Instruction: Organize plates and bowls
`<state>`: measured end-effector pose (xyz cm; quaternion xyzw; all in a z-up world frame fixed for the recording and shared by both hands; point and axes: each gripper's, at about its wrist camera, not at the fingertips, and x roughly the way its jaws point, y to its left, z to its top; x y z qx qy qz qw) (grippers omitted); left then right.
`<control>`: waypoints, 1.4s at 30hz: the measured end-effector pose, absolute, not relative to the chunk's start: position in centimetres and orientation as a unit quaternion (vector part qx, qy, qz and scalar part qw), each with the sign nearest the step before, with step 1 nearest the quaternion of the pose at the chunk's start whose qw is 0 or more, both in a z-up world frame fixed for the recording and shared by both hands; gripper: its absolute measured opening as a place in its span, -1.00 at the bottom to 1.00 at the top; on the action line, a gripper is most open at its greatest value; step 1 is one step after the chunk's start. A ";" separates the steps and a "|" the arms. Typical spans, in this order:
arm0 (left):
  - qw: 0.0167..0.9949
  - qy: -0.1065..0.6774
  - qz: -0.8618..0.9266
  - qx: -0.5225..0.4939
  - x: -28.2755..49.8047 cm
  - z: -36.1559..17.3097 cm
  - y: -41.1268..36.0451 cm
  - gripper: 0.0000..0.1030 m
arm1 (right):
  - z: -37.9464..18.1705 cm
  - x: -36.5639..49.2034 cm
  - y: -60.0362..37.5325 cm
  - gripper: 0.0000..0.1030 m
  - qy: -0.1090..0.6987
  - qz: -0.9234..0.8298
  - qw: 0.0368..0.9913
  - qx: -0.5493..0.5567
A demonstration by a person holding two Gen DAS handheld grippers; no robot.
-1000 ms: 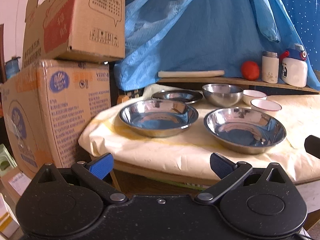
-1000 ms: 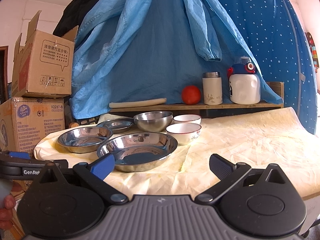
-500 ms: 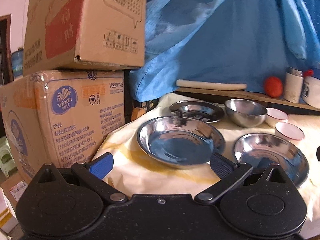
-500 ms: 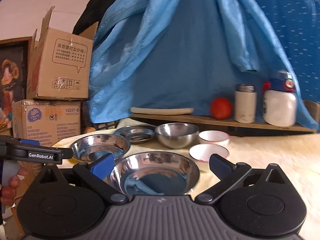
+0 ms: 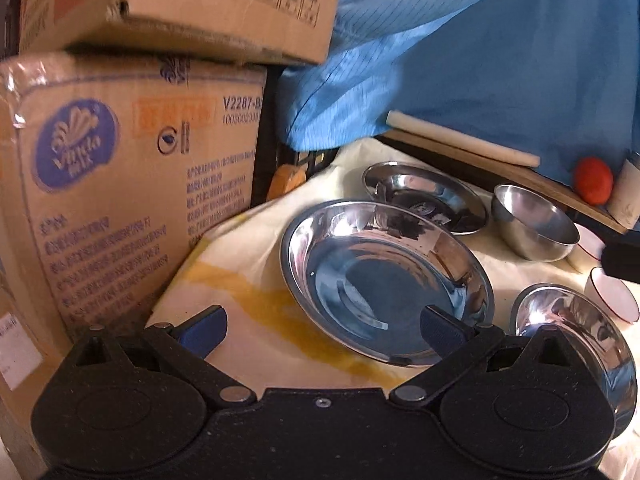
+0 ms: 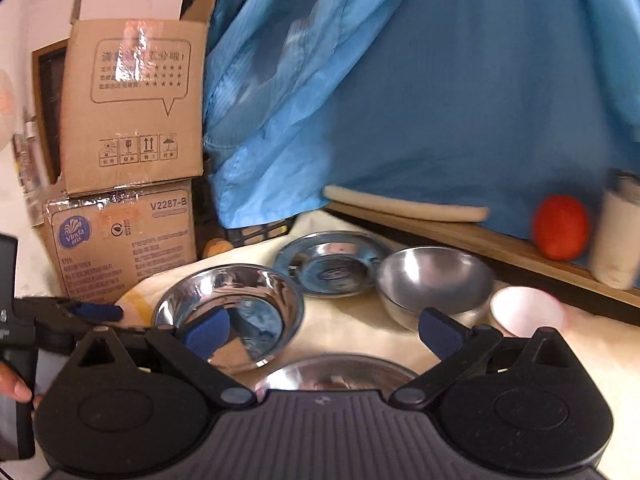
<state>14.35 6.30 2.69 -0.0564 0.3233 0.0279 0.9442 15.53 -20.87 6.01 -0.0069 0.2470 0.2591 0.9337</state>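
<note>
Three shallow steel plates, a steel bowl and two white red-rimmed bowls sit on a cream cloth. In the left wrist view the big steel plate [image 5: 384,280] lies just ahead of my open left gripper [image 5: 324,326], whose right fingertip overlaps its near rim. Behind it are a smaller plate [image 5: 424,196] and the steel bowl [image 5: 536,232]; a second big plate [image 5: 576,336] and a white bowl [image 5: 612,296] are at the right. My right gripper [image 6: 324,330] is open and low over the near plate [image 6: 332,372]. Beyond it are the left plate [image 6: 228,312], the bowl [image 6: 432,280] and a white bowl [image 6: 528,312].
Stacked cardboard boxes [image 5: 132,184] stand close to the table's left edge. A blue garment [image 6: 400,100] hangs behind. A wooden ledge [image 6: 480,240] at the back carries a pale roll [image 6: 404,204], a red ball [image 6: 560,226] and a cup [image 6: 616,240]. A hand [image 6: 12,384] holds the left gripper.
Both grippers have moved forward and down over the table. The left one has come up to the left big plate, and the right one has come over the near plate. Both stayed open.
</note>
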 end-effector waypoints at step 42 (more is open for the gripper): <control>0.920 0.366 0.014 -0.139 17.7 1.6 8.7 -0.15 | -0.1 25.2 -14.5 -0.62 0.411 0.328 0.851 0.009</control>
